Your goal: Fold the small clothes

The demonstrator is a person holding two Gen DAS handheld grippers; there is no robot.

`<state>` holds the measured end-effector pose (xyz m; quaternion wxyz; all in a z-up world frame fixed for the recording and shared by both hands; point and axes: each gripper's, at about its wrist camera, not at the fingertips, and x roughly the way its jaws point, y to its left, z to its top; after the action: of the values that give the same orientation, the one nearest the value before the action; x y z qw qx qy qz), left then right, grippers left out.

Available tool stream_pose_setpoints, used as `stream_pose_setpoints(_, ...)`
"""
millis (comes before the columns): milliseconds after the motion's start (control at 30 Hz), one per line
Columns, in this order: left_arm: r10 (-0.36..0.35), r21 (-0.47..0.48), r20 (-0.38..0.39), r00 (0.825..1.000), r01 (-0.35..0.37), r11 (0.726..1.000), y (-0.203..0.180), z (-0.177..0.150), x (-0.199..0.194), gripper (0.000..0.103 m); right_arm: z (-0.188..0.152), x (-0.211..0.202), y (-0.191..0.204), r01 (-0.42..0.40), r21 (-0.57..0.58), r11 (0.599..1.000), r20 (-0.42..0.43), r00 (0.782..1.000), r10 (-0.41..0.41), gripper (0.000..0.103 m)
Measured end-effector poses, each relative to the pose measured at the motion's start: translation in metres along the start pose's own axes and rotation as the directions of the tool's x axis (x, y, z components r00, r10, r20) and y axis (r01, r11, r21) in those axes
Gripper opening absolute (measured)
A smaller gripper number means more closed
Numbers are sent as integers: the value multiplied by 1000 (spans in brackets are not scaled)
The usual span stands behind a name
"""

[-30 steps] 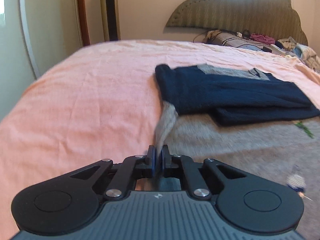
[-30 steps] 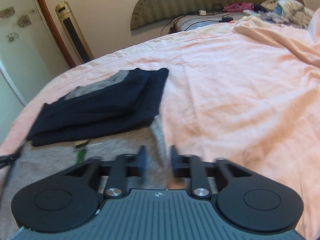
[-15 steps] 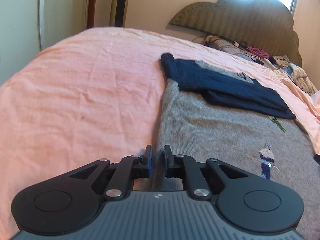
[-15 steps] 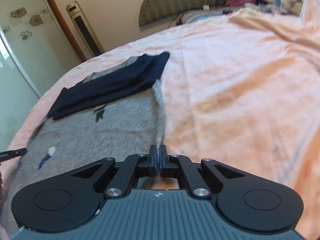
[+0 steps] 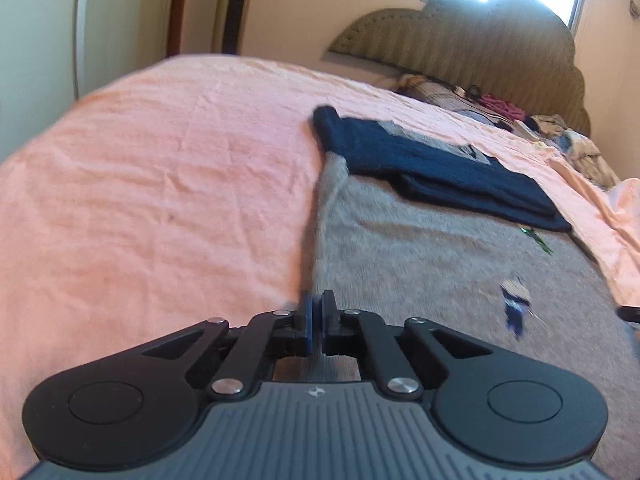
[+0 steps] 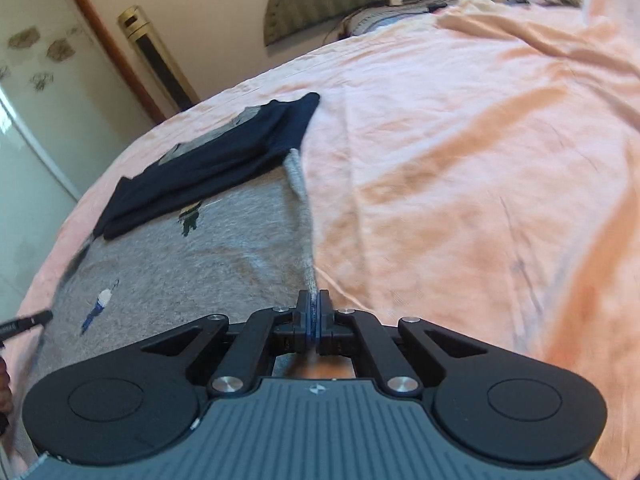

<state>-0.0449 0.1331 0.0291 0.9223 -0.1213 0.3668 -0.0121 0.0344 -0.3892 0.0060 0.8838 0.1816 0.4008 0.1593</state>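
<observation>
A grey knit sweater [image 5: 432, 264] with small embroidered figures lies spread on the pink bed, its navy sleeves [image 5: 436, 168] folded across its far end. My left gripper [image 5: 318, 312] is shut on the sweater's near left edge. My right gripper [image 6: 313, 312] is shut on the sweater's [image 6: 200, 248] near right edge, which stretches taut away from the jaws toward the navy sleeves [image 6: 216, 152]. A tip of the left gripper [image 6: 24, 322] shows at the left edge of the right wrist view.
The pink bedsheet [image 5: 160, 184] covers the bed on both sides of the sweater. A padded headboard [image 5: 472, 48] and a heap of clothes [image 5: 552, 136] are at the far end. A tall tower fan [image 6: 160, 60] stands by the wall.
Both grippers have drawn back toward me with the sweater's hem, pulling the grey body out flat. The right gripper closed on the edge; the left reopened briefly and closed again.
</observation>
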Motion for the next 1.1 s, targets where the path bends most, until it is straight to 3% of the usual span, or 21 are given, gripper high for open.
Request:
stream_pose_setpoints(33, -1, -16, -7, 1000, 1, 1000, 2, -4, -3, 5, -1, -1, 0, -3, 23, 1000, -6, 1000, 3, 4)
stream_pose_setpoints(133, -42, -72, -37, 998, 39, 997, 8, -14, -14, 18, -6, -14, 0, -76, 97, 992, -40, 996, 80, 38)
stream_pose_setpoints(167, -76, -101, -39, 996, 72, 992, 12, -18, -18, 35, -10, -19, 1, -104, 100, 989, -50, 993, 110, 53)
stream_pose_setpoints(200, -121, -130, -28, 992, 116, 985, 15, -22, -22, 56, -13, -21, 2, -127, 108, 986, -67, 989, 135, 58)
stream_pose_setpoints(267, -172, -143, -4, 985, 170, 975, 11, -28, -24, 75, -18, -18, 10, -155, 112, 982, -98, 981, 166, 58)
stream_pose_setpoints(333, -123, -86, 15, 992, 124, 989, -4, -30, -19, 74, -19, -14, 18, -146, 74, 986, -104, 983, 153, 51)
stream_pose_setpoints(367, -100, -58, 22, 995, 102, 993, -10, -29, -16, 65, -19, -8, 19, -134, 74, 988, -131, 981, 143, 14)
stream_pose_setpoints(400, -65, -31, 22, 998, 66, 997, -16, -27, -12, 24, -20, -5, 19, -134, 70, 988, -139, 980, 143, 10)
stream_pose_setpoints(433, -44, -30, -3, 999, 44, 999, -16, -24, -8, 4, -20, -7, 21, -136, 53, 989, -131, 981, 142, 10)
stream_pose_setpoints(500, -88, -91, -26, 996, 86, 992, -5, -18, -10, 5, -20, -20, 19, -124, 20, 992, -99, 987, 125, 9)
stream_pose_setpoints(600, -69, -50, -32, 997, 68, 996, 2, -21, -18, 5, -23, -33, -5, -94, 54, 994, -72, 993, 98, 8)
stream_pose_setpoints(733, -105, -61, -19, 994, 104, 993, 9, -31, -23, 8, -29, -30, -12, -133, 122, 984, -71, 987, 143, 9)
stream_pose_setpoints(833, -173, -132, -50, 984, 165, 977, 16, -38, -36, 34, -37, -43, -3, -198, 150, 969, -97, 972, 214, 45)
stream_pose_setpoints(867, -206, -158, -50, 977, 196, 968, 18, -42, -40, 50, -41, -47, 1, -221, 144, 964, -110, 965, 238, 56)
stream_pose_setpoints(900, -236, -181, -44, 971, 224, 958, 20, -48, -45, 58, -47, -47, 7, -239, 141, 961, -138, 956, 258, 56)
stream_pose_setpoints(933, -247, -190, -39, 968, 235, 953, 17, -54, -49, 58, -53, -45, 12, -247, 131, 960, -171, 948, 267, 56)
stream_pose_setpoints(967, -243, -182, -39, 969, 232, 956, 13, -57, -50, 57, -58, -45, 17, -245, 101, 964, -164, 952, 259, 48)
stream_pose_setpoints(1000, -223, -162, -29, 974, 215, 963, 8, -59, -50, 49, -62, -44, 21, -230, 75, 970, -167, 956, 240, 27)
stream_pose_setpoints(1033, -198, -140, -30, 980, 192, 971, 4, -59, -49, 32, -63, -41, 21, -209, 72, 975, -188, 957, 219, 9)
stream_pose_setpoints(1067, -164, -123, -55, 985, 156, 980, 1, -58, -44, 6, -63, -43, 19, -222, 69, 973, -175, 957, 230, 9)
stream_pose_setpoints(1100, -170, -128, -59, 984, 161, 979, 4, -57, -43, 6, -63, -46, 14, -214, 64, 975, -165, 961, 222, 8)
